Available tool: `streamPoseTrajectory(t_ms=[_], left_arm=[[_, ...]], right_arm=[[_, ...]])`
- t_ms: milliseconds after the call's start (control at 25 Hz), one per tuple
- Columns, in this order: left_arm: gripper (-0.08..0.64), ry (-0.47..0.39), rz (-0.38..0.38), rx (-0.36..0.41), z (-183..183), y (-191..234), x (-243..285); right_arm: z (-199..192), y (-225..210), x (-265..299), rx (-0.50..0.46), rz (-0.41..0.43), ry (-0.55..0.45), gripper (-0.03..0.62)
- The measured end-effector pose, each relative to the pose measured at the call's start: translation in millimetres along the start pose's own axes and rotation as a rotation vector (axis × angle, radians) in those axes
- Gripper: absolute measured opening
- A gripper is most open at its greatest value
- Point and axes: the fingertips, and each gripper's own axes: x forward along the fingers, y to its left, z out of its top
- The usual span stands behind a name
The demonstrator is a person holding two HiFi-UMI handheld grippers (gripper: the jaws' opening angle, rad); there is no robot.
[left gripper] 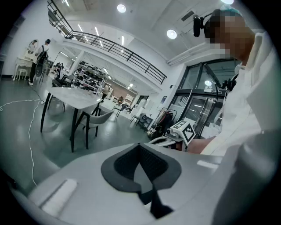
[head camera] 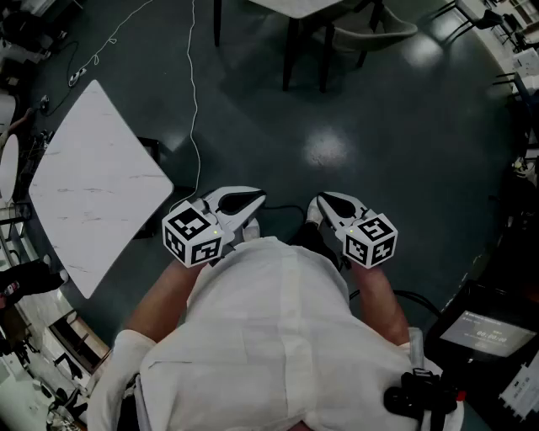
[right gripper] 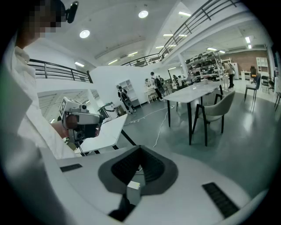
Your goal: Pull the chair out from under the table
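Observation:
The beige chair (head camera: 370, 34) stands tucked under a white table (head camera: 295, 7) with dark legs, far ahead at the top of the head view. It also shows in the left gripper view as the chair (left gripper: 99, 118) under the table (left gripper: 72, 96), and in the right gripper view as the chair (right gripper: 219, 107) under the table (right gripper: 197, 90). My left gripper (head camera: 251, 202) and right gripper (head camera: 324, 204) are held close to the body, well short of the chair. Both are shut and hold nothing: left gripper (left gripper: 139, 147), right gripper (right gripper: 139, 149).
A white marble-topped table (head camera: 101, 185) stands at the left. A thin white cable (head camera: 194, 101) runs across the dark floor ahead. Dark equipment (head camera: 480, 328) sits at the lower right. Several people (right gripper: 154, 85) stand far off.

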Motion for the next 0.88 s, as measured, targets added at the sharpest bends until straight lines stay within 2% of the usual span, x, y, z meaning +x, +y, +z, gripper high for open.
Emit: streamPoseTrajectory(t_ms=[160, 320, 520, 720, 880], left_arm=[[0.006, 0.01, 0.001, -0.011, -2, 12, -17], [0.006, 0.003, -0.016, -0.02, 1, 19, -6], [0.006, 0.002, -0.026, -0.014, 24, 27, 35], [0.007, 0.042, -0.019, 0.015, 57, 43, 84], [0.007, 0.04, -0.017, 0.034, 91, 50, 124]], right_arm=[[0, 15, 9, 0.017, -0.008, -0.001, 0.006], [-1, 8, 11, 0.028, -0.018, 0.013, 0.006], [16, -36, 13, 0.03, -0.024, -0.003, 0.006], [45, -95, 17, 0.088, -0.007, -0.049, 0.006], [63, -139, 14, 0.071, -0.007, -0.049, 0.008]])
